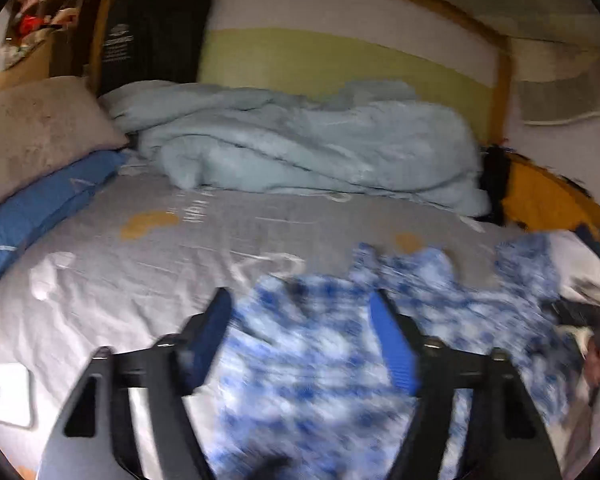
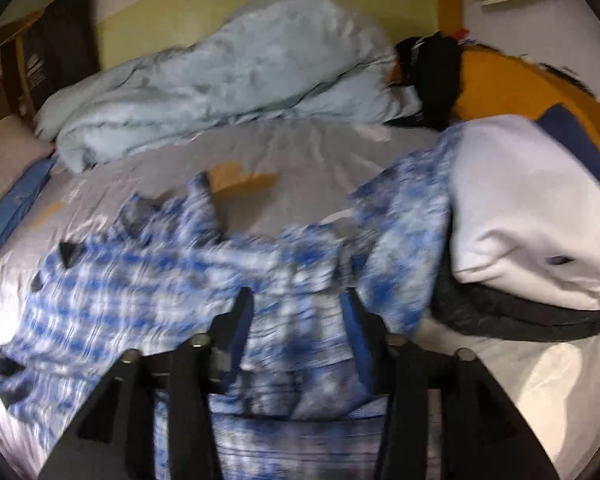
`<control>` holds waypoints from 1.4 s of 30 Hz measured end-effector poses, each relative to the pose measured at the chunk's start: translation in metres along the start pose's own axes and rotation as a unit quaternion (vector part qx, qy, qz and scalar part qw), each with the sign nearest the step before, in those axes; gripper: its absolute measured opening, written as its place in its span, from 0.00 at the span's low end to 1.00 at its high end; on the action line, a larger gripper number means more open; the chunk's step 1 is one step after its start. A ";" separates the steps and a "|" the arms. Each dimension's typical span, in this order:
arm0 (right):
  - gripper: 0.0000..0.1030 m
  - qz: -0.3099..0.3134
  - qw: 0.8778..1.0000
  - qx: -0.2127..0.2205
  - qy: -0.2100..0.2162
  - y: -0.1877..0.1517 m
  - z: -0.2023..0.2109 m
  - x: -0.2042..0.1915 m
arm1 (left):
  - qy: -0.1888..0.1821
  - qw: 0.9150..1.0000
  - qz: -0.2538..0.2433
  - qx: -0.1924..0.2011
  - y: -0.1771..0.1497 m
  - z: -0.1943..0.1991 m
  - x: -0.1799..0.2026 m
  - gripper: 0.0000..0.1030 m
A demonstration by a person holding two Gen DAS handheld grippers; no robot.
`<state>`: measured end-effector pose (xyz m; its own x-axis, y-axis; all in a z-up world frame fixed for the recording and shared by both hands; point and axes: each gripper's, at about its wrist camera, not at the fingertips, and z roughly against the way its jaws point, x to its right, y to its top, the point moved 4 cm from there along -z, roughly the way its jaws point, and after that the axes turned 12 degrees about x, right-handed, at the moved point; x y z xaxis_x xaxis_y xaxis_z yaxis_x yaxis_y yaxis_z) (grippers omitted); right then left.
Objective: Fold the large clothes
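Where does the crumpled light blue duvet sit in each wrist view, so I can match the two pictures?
Left wrist: the light blue duvet lies across the middle, along the bed's far side.
Right wrist: it sits upper left to centre, against the wall.
Shared landmark: the blue-and-white patterned garment spread on the grey sheet below both grippers.

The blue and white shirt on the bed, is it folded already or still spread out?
Not folded: the blue and white shirt lies loosely spread and rumpled across the grey bedsheet, with no neat folds.
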<state>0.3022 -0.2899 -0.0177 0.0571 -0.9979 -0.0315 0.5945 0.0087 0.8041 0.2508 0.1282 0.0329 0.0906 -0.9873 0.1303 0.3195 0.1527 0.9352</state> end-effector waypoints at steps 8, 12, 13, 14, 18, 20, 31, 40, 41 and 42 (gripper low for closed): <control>0.77 0.039 0.996 -0.078 0.013 -0.040 -0.041 -0.033 | -0.069 0.976 0.048 -0.201 -0.027 -0.130 -0.009 0.40; 0.93 0.054 0.995 -0.086 -0.009 -0.051 -0.059 -0.036 | -0.067 0.951 0.144 -0.265 -0.054 -0.176 -0.018 0.42; 0.96 0.051 0.995 -0.088 -0.014 -0.058 -0.067 -0.035 | -0.046 0.950 0.151 -0.271 -0.061 -0.183 -0.021 0.42; 1.00 0.057 0.995 -0.079 -0.018 -0.062 -0.071 -0.036 | -0.026 0.947 0.153 -0.281 -0.066 -0.189 -0.024 0.42; 1.00 0.086 0.994 -0.047 -0.038 -0.067 -0.070 -0.044 | 0.009 0.937 0.144 -0.317 -0.091 -0.207 -0.027 0.38; 1.00 0.078 0.995 -0.047 -0.032 -0.067 -0.071 -0.042 | 0.033 0.947 0.110 -0.300 -0.086 -0.205 -0.024 0.07; 1.00 0.062 0.997 -0.044 -0.019 -0.066 -0.069 -0.041 | 0.040 0.970 0.111 -0.211 -0.031 -0.193 -0.064 0.00; 1.00 0.062 0.997 -0.045 -0.020 -0.065 -0.072 -0.041 | 0.014 0.925 0.109 -0.363 -0.068 -0.194 -0.014 0.56; 1.00 0.064 0.997 -0.045 -0.021 -0.065 -0.072 -0.041 | 0.008 0.922 0.118 -0.369 -0.072 -0.198 -0.014 0.56; 1.00 0.064 0.997 -0.045 -0.021 -0.065 -0.072 -0.041 | 0.015 0.920 0.117 -0.373 -0.075 -0.201 -0.013 0.57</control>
<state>0.3193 -0.2449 -0.1115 0.1047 -0.9899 0.0955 0.6548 0.1409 0.7426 0.4152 0.1385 -0.1051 0.2621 -0.9237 0.2795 0.8454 0.3595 0.3951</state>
